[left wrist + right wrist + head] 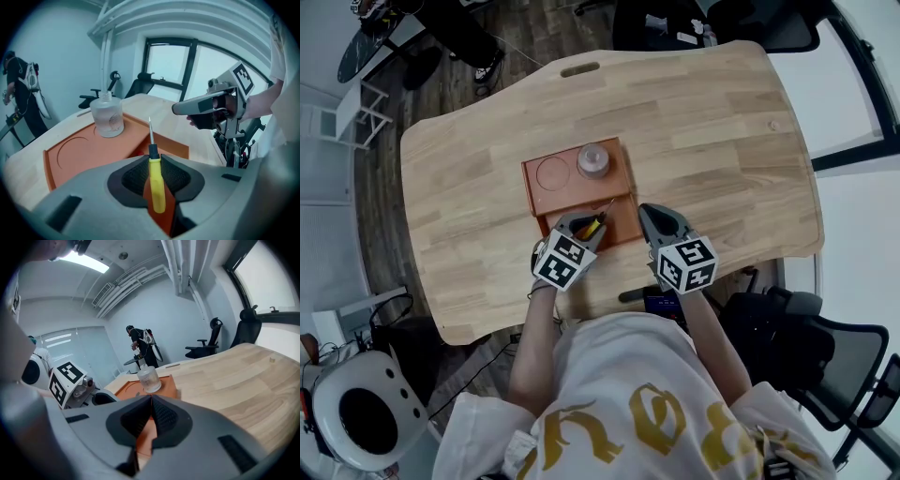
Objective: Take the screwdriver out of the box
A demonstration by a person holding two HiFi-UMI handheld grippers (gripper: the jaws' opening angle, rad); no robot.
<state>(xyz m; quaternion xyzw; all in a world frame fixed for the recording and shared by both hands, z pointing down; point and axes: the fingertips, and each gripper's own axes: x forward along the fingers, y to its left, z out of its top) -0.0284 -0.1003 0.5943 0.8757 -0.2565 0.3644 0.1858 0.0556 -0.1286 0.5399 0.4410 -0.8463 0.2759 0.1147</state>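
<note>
A screwdriver [155,180] with a yellow handle, black collar and thin metal shaft sits clamped between the pads of my left gripper [154,176], its tip pointing up and away over the orange box [84,157]. In the head view the screwdriver [595,222] hangs above the box's [623,217] near compartment, held by the left gripper [581,228]. My right gripper [661,225] hovers just right of the box's near corner, and in its own view the jaws [151,416] are closed together with nothing between them.
A small clear glass jar [593,160] stands on the box's raised tray, beside a round recess [552,172]. The box rests on a wooden table [712,141]. Office chairs [806,328] stand around the table, and a person [140,345] is at the far side of the room.
</note>
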